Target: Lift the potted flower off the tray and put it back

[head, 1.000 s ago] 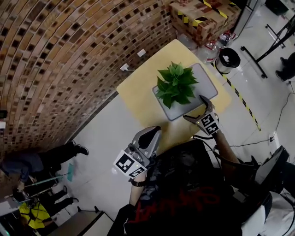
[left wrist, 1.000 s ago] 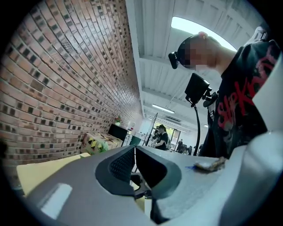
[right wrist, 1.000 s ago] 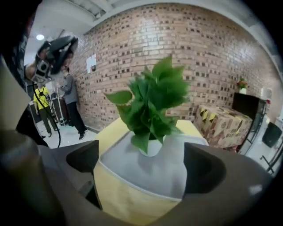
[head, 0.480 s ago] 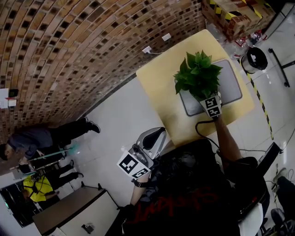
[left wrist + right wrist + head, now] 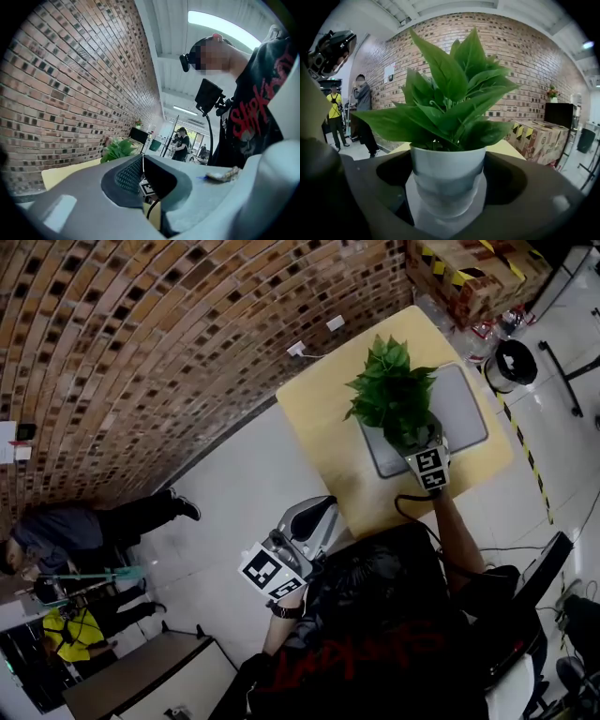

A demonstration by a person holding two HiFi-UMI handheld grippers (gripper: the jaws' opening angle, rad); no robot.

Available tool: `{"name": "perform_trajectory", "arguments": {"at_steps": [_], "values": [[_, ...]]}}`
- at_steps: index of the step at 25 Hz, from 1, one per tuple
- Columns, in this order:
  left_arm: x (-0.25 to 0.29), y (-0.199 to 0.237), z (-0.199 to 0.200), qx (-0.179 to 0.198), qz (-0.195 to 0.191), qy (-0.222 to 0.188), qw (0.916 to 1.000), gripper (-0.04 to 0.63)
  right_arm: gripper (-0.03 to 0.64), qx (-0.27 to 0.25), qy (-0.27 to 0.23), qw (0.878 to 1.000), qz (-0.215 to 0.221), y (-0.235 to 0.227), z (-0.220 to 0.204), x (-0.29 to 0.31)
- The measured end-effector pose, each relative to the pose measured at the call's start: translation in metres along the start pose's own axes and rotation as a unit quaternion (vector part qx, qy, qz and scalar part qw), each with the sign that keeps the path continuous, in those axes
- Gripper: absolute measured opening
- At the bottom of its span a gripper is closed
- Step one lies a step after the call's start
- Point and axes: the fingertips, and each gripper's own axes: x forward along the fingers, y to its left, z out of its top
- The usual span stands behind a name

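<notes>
The potted flower [image 5: 394, 395], green leaves in a white pot [image 5: 447, 176], stands on the grey tray [image 5: 466, 413] on a yellow table [image 5: 323, 413]. My right gripper [image 5: 423, 441] reaches in from the near side with the pot between its jaws. The jaws are closing, and in the right gripper view [image 5: 448, 161] both meet the pot's rim. My left gripper [image 5: 322, 507] hangs off the table's near left corner, shut and holding nothing. The left gripper view [image 5: 143, 165] shows its jaws together, with the plant [image 5: 119, 149] far beyond.
A brick wall [image 5: 159, 343] runs along the table's far side. Cardboard boxes with yellow-black tape [image 5: 469, 277] and a black bin [image 5: 511, 360] stand past the table's right end. People [image 5: 66, 540] stand on the floor at the left. Striped tape [image 5: 525, 465] marks the floor.
My right gripper has moved from the tray's near edge up to the pot, and its wide-open jaws have narrowed around it. The left gripper has shifted a little.
</notes>
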Motion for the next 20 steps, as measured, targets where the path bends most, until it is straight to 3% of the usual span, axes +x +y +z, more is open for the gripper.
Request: {"name": "perform_trajectory", "arguments": {"at_steps": [4,8,16,20], "values": [[0.008,-0.008,0.005,0.008,-0.027,-0.008,0.9996,-0.003,0.479,-0.004,-0.022,1.000,-0.014,-0.006,0.025,-0.024],[0.009,-0.012,0.017,0.022,-0.043,-0.019,0.9986,-0.003,0.479,-0.019,-0.061,0.997,-0.031,-0.011,0.078,-0.055],[0.011,-0.012,0.026,0.038,-0.044,-0.021,0.9981,-0.006,0.479,-0.051,-0.151,0.986,-0.047,-0.019,0.180,-0.106],[0.012,-0.009,0.036,0.026,-0.042,-0.043,0.9979,-0.005,0.479,-0.049,-0.161,0.985,-0.044,-0.024,0.191,-0.110]]}}
